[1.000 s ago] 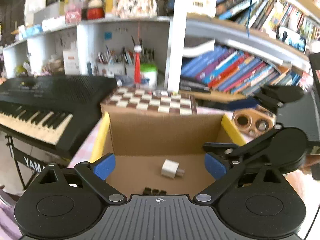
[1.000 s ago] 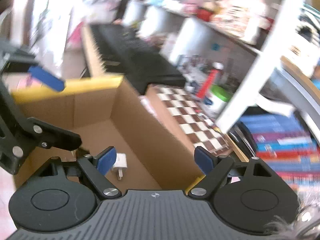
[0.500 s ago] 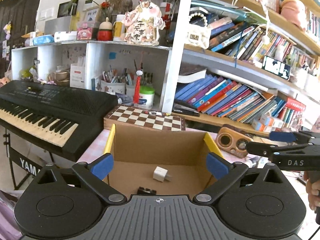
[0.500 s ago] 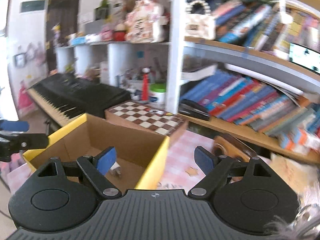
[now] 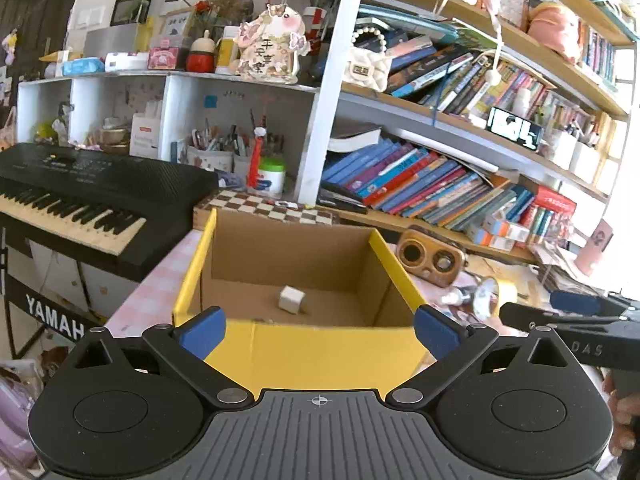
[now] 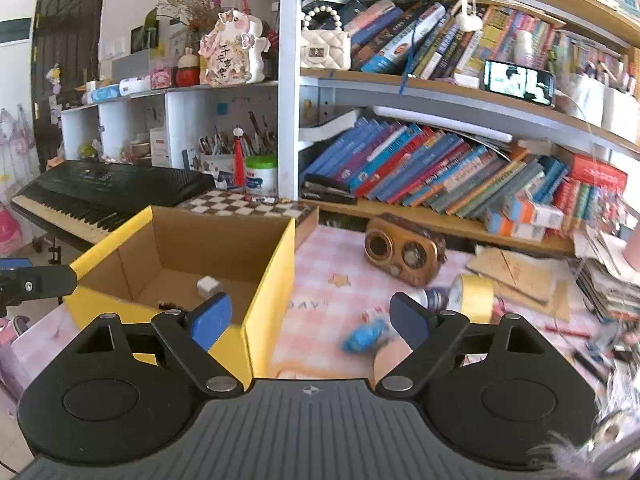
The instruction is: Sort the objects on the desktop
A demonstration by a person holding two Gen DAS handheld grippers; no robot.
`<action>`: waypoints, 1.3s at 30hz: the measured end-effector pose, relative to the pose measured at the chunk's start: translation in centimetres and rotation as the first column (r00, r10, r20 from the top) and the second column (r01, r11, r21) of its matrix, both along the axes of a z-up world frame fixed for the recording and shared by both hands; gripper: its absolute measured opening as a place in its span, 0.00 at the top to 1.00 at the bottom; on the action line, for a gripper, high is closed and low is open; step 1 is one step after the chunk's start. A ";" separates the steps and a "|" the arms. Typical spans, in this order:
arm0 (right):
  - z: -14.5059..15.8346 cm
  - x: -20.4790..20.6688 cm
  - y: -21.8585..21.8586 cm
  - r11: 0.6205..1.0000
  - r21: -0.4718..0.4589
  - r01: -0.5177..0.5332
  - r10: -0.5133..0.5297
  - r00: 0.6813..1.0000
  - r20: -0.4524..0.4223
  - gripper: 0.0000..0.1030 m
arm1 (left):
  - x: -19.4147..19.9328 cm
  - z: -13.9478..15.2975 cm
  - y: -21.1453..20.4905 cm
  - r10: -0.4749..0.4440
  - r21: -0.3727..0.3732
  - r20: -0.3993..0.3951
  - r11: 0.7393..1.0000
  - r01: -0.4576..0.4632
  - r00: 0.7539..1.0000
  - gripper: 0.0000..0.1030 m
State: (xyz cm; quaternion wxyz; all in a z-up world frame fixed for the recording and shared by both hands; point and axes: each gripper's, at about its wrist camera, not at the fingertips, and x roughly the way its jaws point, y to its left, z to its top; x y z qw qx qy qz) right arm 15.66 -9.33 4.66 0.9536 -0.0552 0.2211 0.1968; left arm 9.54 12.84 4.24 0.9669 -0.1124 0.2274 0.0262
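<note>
The open yellow-faced corrugated cardboard box (image 5: 394, 268) looks matt; the small white plastic cube (image 5: 291, 299) inside looks smooth.

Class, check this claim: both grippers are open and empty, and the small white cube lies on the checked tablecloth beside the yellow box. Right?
Not quite. The white cube lies inside the yellow box, as the left wrist view shows. Left gripper and right gripper are open and empty.

Blue object (image 6: 366, 338) on the pink checked cloth, 12 o'clock of the right gripper (image 6: 308, 322): motion-blurred, identity unreadable. Small dark bits (image 6: 167, 304) on the cardboard box (image 6: 268, 280) floor: too small to name. Keyboard (image 5: 80, 204) at 9 o'clock cut by the left-wrist frame edge, logo truncated.
</note>
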 end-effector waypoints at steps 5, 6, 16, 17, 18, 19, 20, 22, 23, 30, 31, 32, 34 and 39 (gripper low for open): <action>-0.8 -3.2 -0.3 1.000 -0.009 0.022 -0.022 1.000 -0.005 0.17 | -2.4 -0.8 -0.8 -0.010 -0.007 -0.013 1.000 0.010 1.000 0.01; -1.0 -4.0 -0.3 1.000 -0.011 0.026 -0.026 1.000 -0.006 0.17 | -2.8 -1.1 -0.9 -0.011 -0.006 -0.018 1.000 0.011 1.000 0.01; -3.3 -8.8 -1.2 0.996 -0.020 0.090 -0.092 0.991 -0.094 0.13 | -6.4 -3.0 -3.0 -0.016 0.025 -0.089 1.000 0.019 0.996 0.01; -3.4 -9.0 -1.3 0.995 -0.021 0.097 -0.098 0.990 -0.099 0.12 | -6.5 -3.1 -3.2 -0.015 0.031 -0.096 0.999 0.018 0.995 0.01; -3.6 -9.3 -1.3 0.995 -0.022 0.102 -0.103 0.989 -0.105 0.12 | -6.8 -3.2 -3.3 -0.017 0.034 -0.100 0.999 0.020 0.995 0.01; -3.7 -9.6 -1.3 0.994 -0.023 0.105 -0.107 0.988 -0.112 0.11 | -7.0 -3.2 -3.5 -0.022 0.035 -0.102 0.999 0.025 0.995 0.01; -3.8 -9.7 -1.4 0.994 -0.023 0.108 -0.110 0.987 -0.118 0.10 | -7.3 -3.3 -3.7 -0.027 0.038 -0.104 0.999 0.031 0.994 0.01; -3.9 -10.2 -1.6 0.994 -0.022 0.111 -0.113 0.986 -0.126 0.08 | -7.7 -3.3 -4.0 -0.032 0.047 -0.108 0.998 0.038 0.994 0.01; -4.0 -10.4 -1.6 0.994 -0.022 0.110 -0.112 0.985 -0.129 0.08 | -7.9 -3.3 -4.1 -0.036 0.049 -0.111 0.998 0.041 0.993 0.01; -3.9 -11.8 -1.8 0.994 -0.030 0.105 -0.108 0.985 -0.132 0.04 | -9.0 -3.4 -4.5 -0.101 0.000 -0.109 0.995 0.102 0.989 0.01; -3.9 -11.9 -1.8 0.994 -0.031 0.105 -0.109 0.985 -0.132 0.04 | -8.9 -3.4 -4.5 -0.112 -0.009 -0.107 0.994 0.112 0.988 0.01; -3.9 -12.1 -1.9 0.994 -0.032 0.107 -0.110 0.985 -0.131 0.03 | -9.0 -3.4 -4.6 -0.123 -0.017 -0.107 0.992 0.122 0.987 0.00; -3.9 -12.4 -2.0 0.993 -0.033 0.112 -0.115 0.985 -0.131 0.03 | -9.1 -3.4 -4.9 -0.132 -0.015 -0.115 0.991 0.131 0.985 0.00; -3.8 -12.9 -2.5 0.991 -0.040 0.124 -0.129 0.982 -0.136 0.03 | -9.2 -3.2 -5.7 -0.112 0.031 -0.129 0.993 0.117 0.985 0.00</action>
